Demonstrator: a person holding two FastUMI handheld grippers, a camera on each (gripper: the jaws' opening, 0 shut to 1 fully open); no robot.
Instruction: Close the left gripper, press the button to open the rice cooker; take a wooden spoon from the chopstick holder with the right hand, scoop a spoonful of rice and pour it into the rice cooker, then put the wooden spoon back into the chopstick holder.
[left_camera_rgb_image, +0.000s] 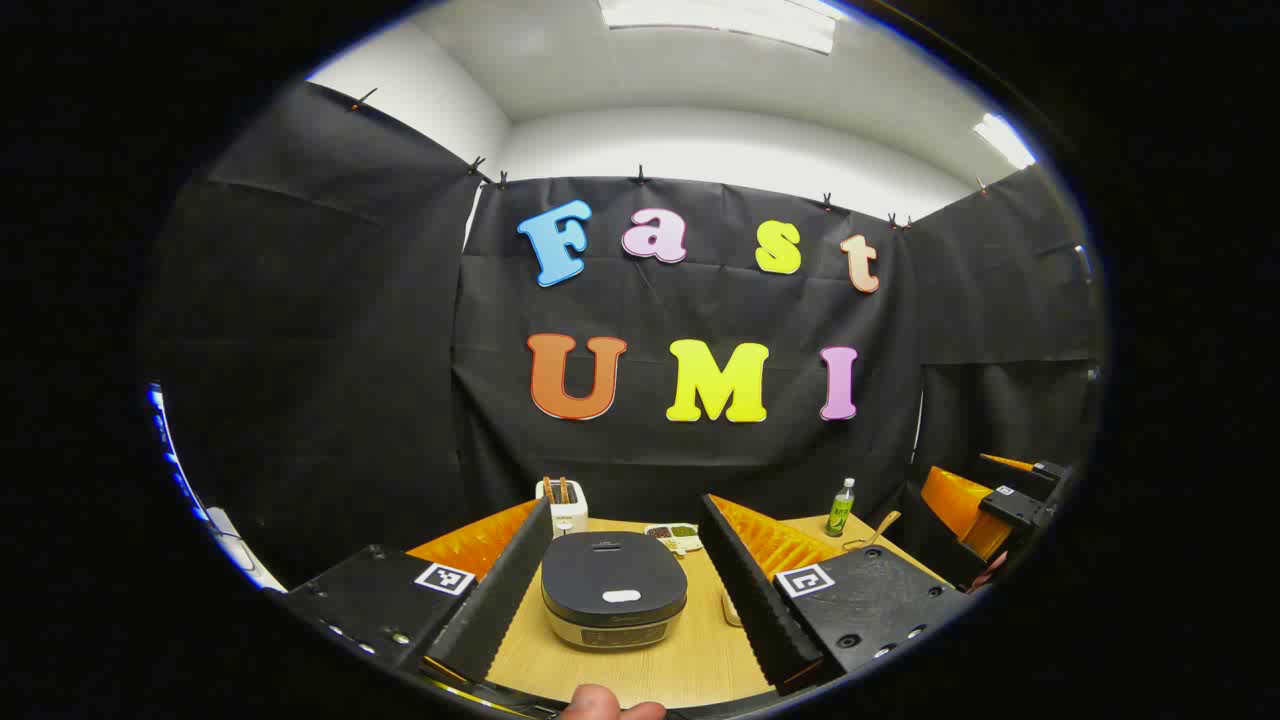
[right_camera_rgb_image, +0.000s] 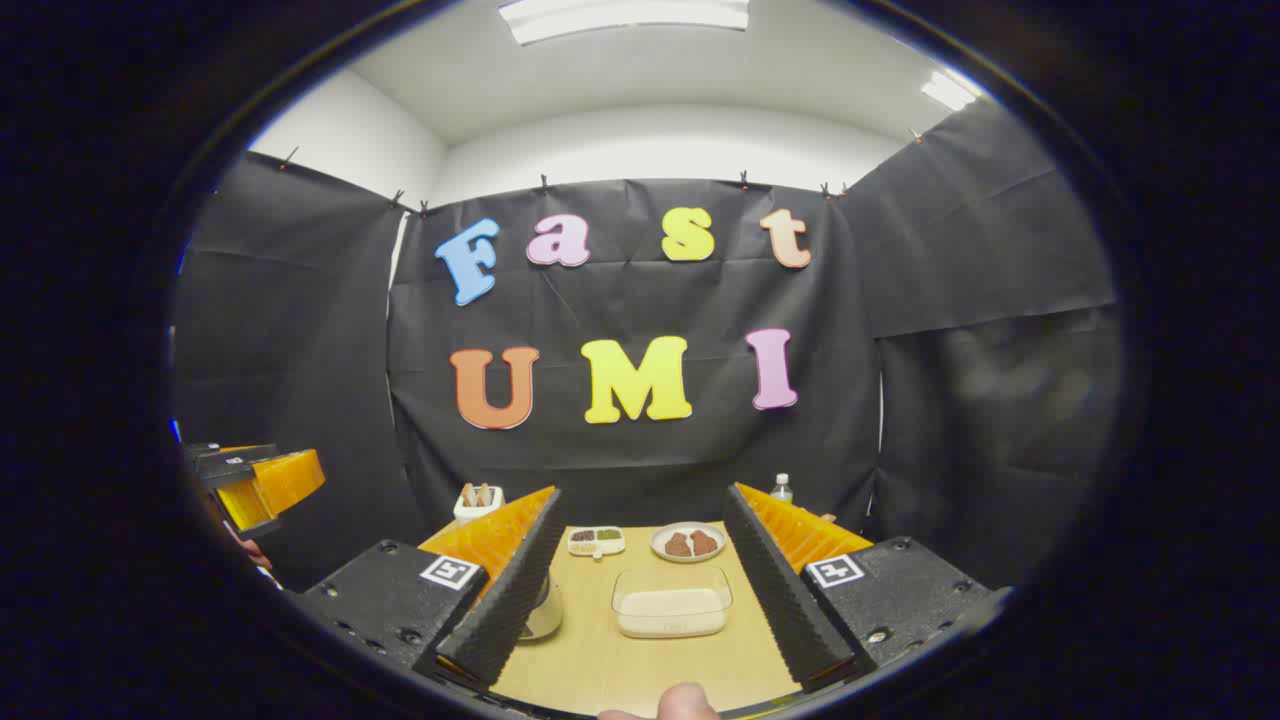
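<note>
A dark-lidded rice cooker (left_camera_rgb_image: 613, 600) sits shut on the wooden table, its pale button (left_camera_rgb_image: 621, 596) on the front of the lid. My left gripper (left_camera_rgb_image: 625, 508) is open, its fingers standing either side of the cooker and short of it. A wooden spoon (left_camera_rgb_image: 884, 524) pokes up at the far right, its holder mostly hidden behind a finger. My right gripper (right_camera_rgb_image: 642, 495) is open and empty above a clear container of rice (right_camera_rgb_image: 672, 603). An edge of the cooker (right_camera_rgb_image: 546, 610) peeks past its left finger. The other gripper appears off to the side, right gripper (left_camera_rgb_image: 990, 498) and left gripper (right_camera_rgb_image: 258, 478).
At the table's back stand a white toaster (left_camera_rgb_image: 563, 503), a small divided dish (left_camera_rgb_image: 675, 537) and a green bottle (left_camera_rgb_image: 841, 507). Behind the rice container lies a plate of brown food (right_camera_rgb_image: 688, 542). A thumb (right_camera_rgb_image: 685, 701) shows at the bottom edge.
</note>
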